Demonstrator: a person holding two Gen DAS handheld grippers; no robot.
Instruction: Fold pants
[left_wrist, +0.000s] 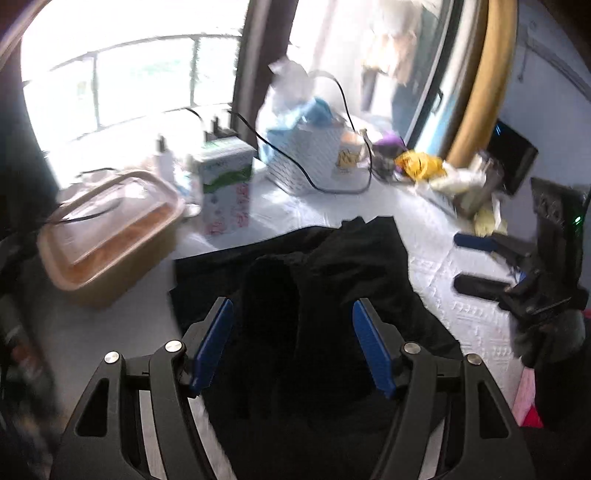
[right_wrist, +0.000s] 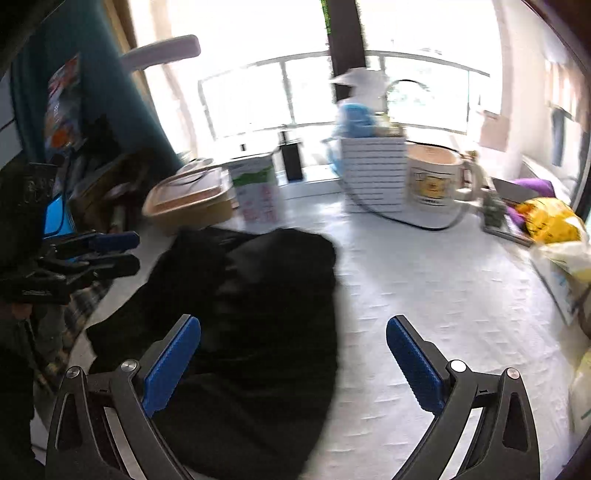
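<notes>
Pants (left_wrist: 332, 280), black and floppy, lie bunched on the white bench (right_wrist: 424, 280); they look soft and light, so grab an edge or the waistband. The left gripper (left_wrist: 291, 347) and right gripper (right_wrist: 293, 363) both gape wide, holding nothing.

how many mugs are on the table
1: a cream ceramic mug with a yellow cartoon print stands at the back of the white table, right of the white slatted basket. Clutter there may hide others.

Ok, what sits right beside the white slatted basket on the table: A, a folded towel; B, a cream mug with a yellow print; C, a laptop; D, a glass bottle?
B: a cream mug with a yellow print stands against the white slatted basket.
</notes>
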